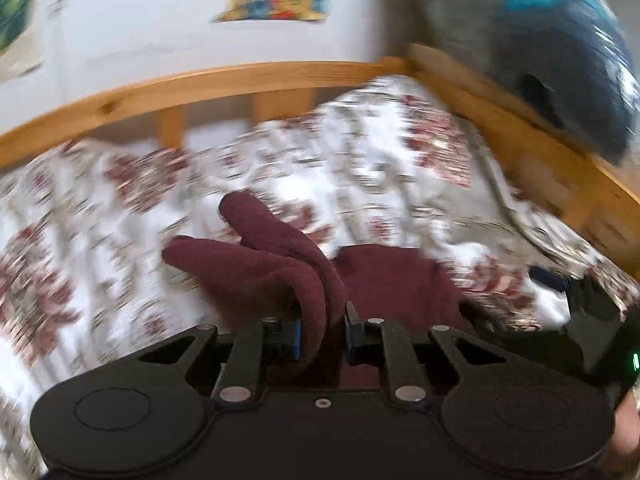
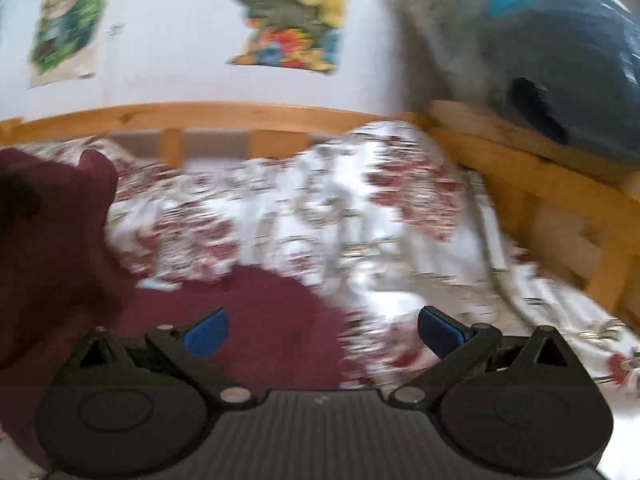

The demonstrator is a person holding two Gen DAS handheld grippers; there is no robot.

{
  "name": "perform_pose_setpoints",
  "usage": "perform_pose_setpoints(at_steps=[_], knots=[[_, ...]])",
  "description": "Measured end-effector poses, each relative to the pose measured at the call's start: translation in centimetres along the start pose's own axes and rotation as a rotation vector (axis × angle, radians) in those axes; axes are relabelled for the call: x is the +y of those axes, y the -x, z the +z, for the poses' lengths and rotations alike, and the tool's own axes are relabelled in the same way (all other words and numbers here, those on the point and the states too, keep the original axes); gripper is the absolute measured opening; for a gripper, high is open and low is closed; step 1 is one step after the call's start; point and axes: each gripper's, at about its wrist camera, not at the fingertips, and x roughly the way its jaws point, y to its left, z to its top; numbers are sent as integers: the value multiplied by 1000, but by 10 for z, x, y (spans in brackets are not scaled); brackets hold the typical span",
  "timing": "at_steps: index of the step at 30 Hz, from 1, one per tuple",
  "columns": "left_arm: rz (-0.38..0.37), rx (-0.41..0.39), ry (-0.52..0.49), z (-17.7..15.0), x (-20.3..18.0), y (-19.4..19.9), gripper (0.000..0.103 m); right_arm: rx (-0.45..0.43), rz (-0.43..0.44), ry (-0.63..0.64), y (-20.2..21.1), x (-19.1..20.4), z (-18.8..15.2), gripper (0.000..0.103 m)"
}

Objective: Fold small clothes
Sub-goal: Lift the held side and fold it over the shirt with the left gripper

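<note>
A dark maroon garment (image 1: 256, 256) lies on the flowered bedspread (image 1: 360, 168). My left gripper (image 1: 322, 334) is shut on a bunched fold of it, which rises between the blue pads and flops forward over them. In the right wrist view the same maroon garment (image 2: 248, 320) spreads under the left half of the picture and climbs up the left edge. My right gripper (image 2: 322, 330) stands open above it, its blue pads (image 2: 440, 334) wide apart with nothing pinched between them. Both views are blurred by motion.
A wooden bed rail (image 1: 224, 84) with slats runs along the far side and down the right (image 2: 532, 176). A blue and grey bundle (image 2: 560, 56) rests on the right rail. Colourful posters (image 2: 292, 12) hang on the white wall.
</note>
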Motion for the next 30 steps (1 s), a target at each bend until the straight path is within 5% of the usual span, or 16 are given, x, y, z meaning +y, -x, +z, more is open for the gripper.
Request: perform_pose_setpoints(at_steps=[6,13,22,25,30], knots=[[-85,58,-61,-5,-61,-48,19,19,-108,-79,-8,-57,4,103],[-110,126,-145,-31,-90,-76,23,32,-108,-140,-15,-81,4,103],[-250,38,-71,-30,-80,-45,68,67,-56,-197,-22,-81,1,103],[-242,-15,-45,-28,-70,-29,85,60,10,-225,-21,-82,-1,103],[-172,-92,-101,-41,-55,-8,93,81,216,-377,-23,-86,-3,103]])
